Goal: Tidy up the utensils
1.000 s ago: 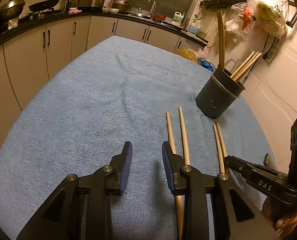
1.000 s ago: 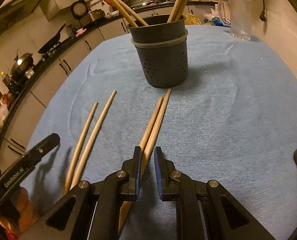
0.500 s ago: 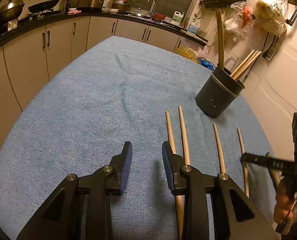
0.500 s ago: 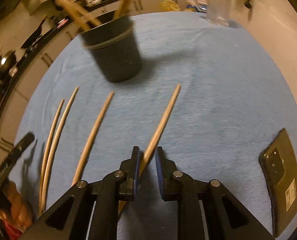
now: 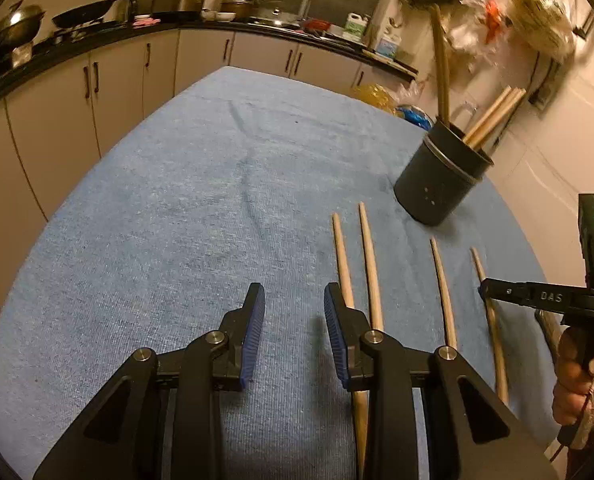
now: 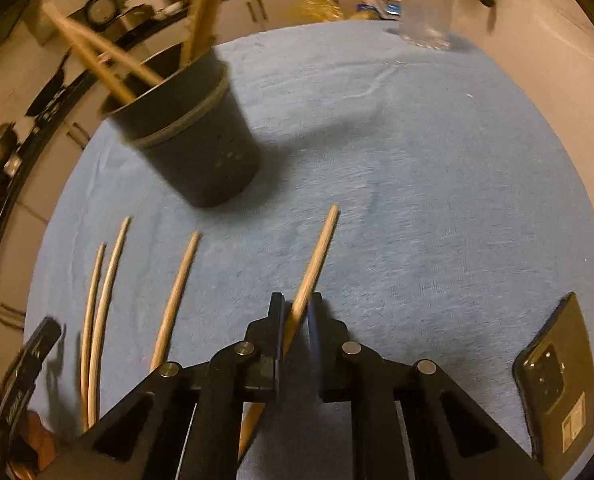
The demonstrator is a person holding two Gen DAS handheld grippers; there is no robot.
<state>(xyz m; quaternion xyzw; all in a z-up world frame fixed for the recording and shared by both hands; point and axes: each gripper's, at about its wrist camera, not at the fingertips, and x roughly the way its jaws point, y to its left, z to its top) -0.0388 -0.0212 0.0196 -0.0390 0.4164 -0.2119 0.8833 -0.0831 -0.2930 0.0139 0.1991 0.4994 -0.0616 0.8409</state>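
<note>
Several wooden chopsticks lie on the blue cloth (image 5: 177, 220) in front of a dark holder (image 5: 437, 184) (image 6: 193, 148) that has more sticks standing in it. My right gripper (image 6: 296, 312) is closing its jaws on the rightmost chopstick (image 6: 317, 256), and the pads pinch it near its lower half. From the left wrist view that gripper (image 5: 483, 290) reaches in at the right over the same chopstick (image 5: 493, 320). My left gripper (image 5: 293, 300) hovers open over bare cloth. A pair of chopsticks (image 5: 367, 260) lies just right of it, and a single one (image 5: 443, 292) lies further right.
A black phone (image 6: 557, 384) lies face down on the cloth at the right. A clear glass (image 6: 425, 4) stands at the far edge. Kitchen counters with pans (image 5: 85, 16) run behind the table, and a wall is close on the right.
The right gripper slid to the right, dragging one chopstick away from its twin, so those two now lie apart. Its jaws have tightened on it. The left gripper stayed still.
</note>
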